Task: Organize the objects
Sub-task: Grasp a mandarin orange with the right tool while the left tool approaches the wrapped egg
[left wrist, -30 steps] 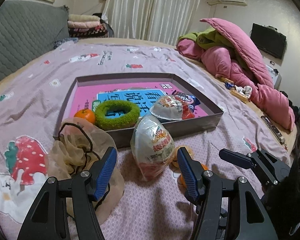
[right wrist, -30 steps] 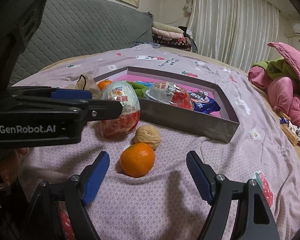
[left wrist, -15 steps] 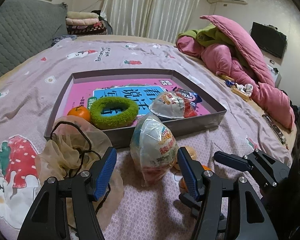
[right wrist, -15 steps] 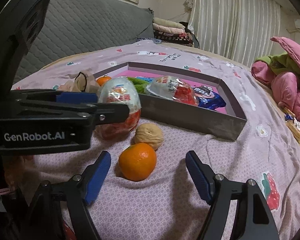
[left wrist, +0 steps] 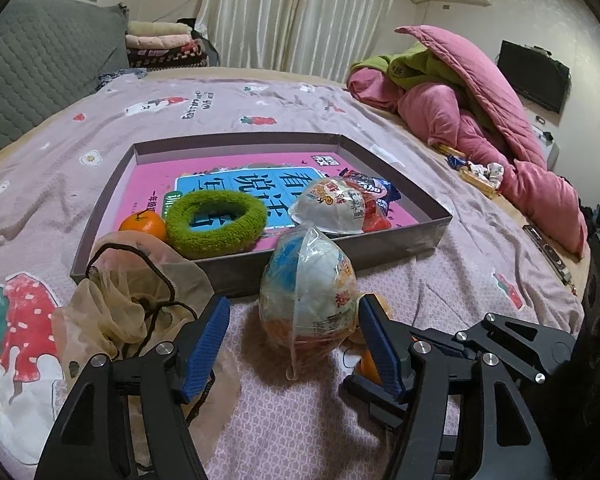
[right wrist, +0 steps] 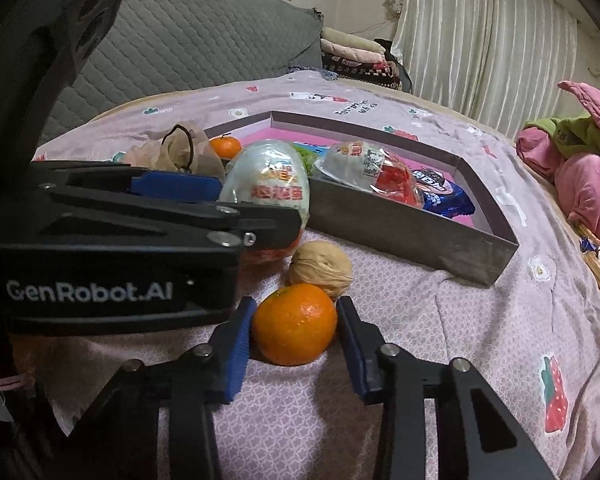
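A plastic-wrapped toy egg [left wrist: 308, 292] stands on the pink bedspread in front of a grey box [left wrist: 380, 246]. My left gripper [left wrist: 293, 314] straddles the egg; its jaws are opening a little, and the blue pads stand just clear of the wrap. To the right lies a tangerine [right wrist: 294, 324] with my right gripper [right wrist: 296, 322] closing on it, both pads against its sides. A walnut [right wrist: 322, 266] rests just behind the tangerine. In the right wrist view the left gripper's black fingers [right wrist: 220, 216] cover part of the egg [right wrist: 268, 184].
The box [right wrist: 400, 236] holds a pink book, a green fuzzy ring [left wrist: 216, 220], another tangerine [left wrist: 143, 224], a wrapped half egg [left wrist: 332, 208] and a snack packet. A beige mesh drawstring bag [left wrist: 132, 300] lies left of the egg. Pink quilts [left wrist: 480, 120] are piled far right.
The right gripper's jaws have come together from wide apart onto the tangerine. The left gripper has stayed around the egg, barely shifting.
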Tool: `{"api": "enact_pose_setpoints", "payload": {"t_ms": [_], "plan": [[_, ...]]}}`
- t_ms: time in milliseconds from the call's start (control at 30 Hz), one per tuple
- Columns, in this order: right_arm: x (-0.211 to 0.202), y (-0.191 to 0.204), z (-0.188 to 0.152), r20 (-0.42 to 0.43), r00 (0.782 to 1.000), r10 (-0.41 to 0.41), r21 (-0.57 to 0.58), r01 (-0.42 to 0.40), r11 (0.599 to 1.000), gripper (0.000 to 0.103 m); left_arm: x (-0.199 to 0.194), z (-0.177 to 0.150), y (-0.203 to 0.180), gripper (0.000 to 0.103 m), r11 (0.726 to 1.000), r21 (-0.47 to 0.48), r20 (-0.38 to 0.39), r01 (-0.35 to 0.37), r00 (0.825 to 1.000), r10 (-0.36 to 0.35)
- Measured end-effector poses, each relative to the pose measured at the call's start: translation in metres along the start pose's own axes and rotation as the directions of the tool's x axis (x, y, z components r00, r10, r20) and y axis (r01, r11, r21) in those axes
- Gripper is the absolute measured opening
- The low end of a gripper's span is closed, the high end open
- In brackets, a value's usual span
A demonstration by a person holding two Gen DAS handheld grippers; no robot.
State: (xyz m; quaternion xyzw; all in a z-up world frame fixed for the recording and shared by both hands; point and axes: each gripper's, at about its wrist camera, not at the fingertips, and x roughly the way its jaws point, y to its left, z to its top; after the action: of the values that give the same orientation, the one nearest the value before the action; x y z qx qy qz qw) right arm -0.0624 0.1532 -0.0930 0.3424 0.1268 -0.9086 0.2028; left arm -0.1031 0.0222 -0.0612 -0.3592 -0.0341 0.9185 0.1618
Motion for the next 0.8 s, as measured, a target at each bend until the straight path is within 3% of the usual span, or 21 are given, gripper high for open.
{"api": "enact_pose_setpoints", "payload": {"t_ms": [800], "plan": [[-0.001,-0.006,-0.002,-0.005,1.000,0.022,0.019,-0.022,1.000,0.038,0.024,0.006,0.000,0.067,0.997,-0.046,-0.027,0.057,0.998,-0.058]]}}
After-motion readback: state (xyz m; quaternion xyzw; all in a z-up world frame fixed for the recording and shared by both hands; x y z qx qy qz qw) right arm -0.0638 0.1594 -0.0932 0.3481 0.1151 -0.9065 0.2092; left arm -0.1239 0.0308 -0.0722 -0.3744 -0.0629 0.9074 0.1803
